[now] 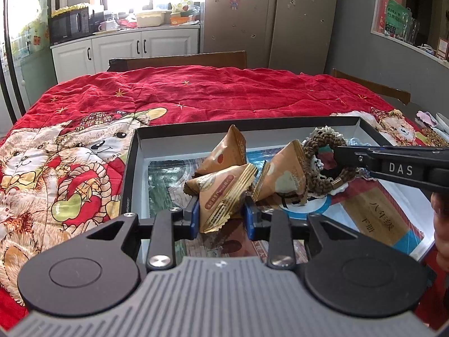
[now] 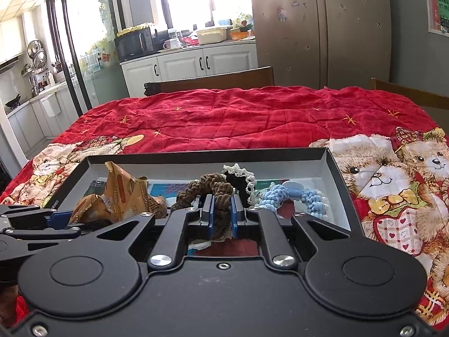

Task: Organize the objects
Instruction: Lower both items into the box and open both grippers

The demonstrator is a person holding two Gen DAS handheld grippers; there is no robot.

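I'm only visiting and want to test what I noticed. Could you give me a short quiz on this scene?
1. True or false: the right gripper is shut on a brown scrunchie.
2. What lies between the left gripper's fingers: A snack packet, B spoon, C cup?
3. What holds the objects?

Key: 1 true. 2 A. 3 a box on the red quilt.

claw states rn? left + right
Left claw: around a brown triangular foil snack packet; whether the pads press it cannot be told.
Right claw: closed on a brown crocheted hair scrunchie.
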